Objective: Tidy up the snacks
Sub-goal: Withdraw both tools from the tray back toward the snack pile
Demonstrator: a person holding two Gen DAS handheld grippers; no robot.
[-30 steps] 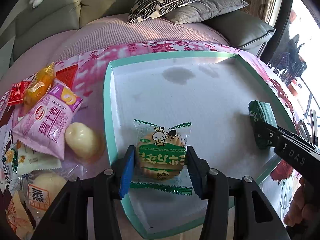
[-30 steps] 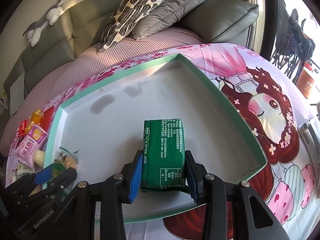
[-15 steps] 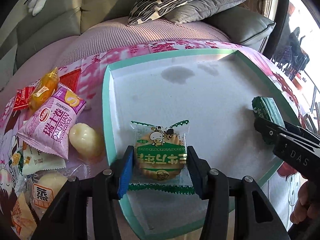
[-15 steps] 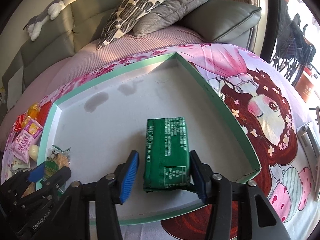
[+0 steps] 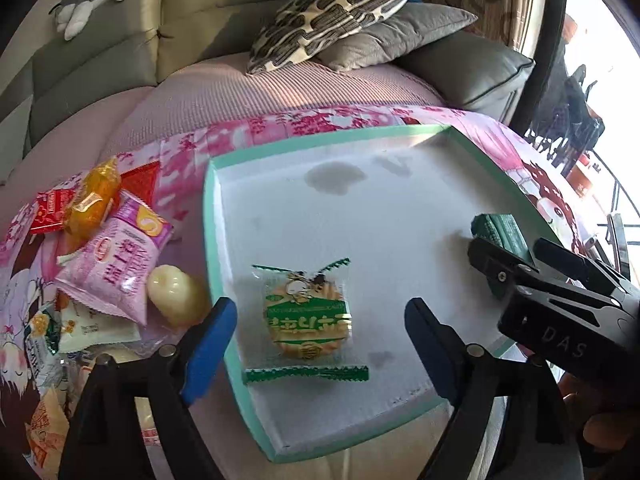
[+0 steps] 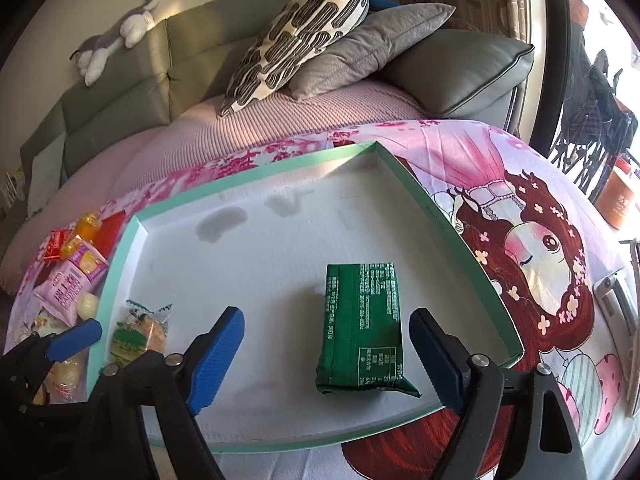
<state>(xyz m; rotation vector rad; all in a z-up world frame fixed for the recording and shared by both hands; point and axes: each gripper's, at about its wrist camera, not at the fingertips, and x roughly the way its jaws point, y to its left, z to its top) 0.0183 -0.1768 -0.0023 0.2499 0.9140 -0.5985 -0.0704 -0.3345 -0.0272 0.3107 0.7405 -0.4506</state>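
A second ago both tools were clenched on snacks; their jaws have just been opening, and both snacks lie released on the floor of the teal-rimmed tray point(image 5: 212, 240). The left gripper point(image 5: 320, 334) straddles the round cracker packet point(image 5: 308, 320), pads clear of it, near the tray's 7 o'clock corner. The right gripper point(image 6: 326, 354) stands wide around the green packet point(image 6: 360, 324) toward 4 o'clock. Only the left view shows fully the snack pile point(image 5: 112, 264) at 9 o'clock; only the right view shows the green packet's printed back.
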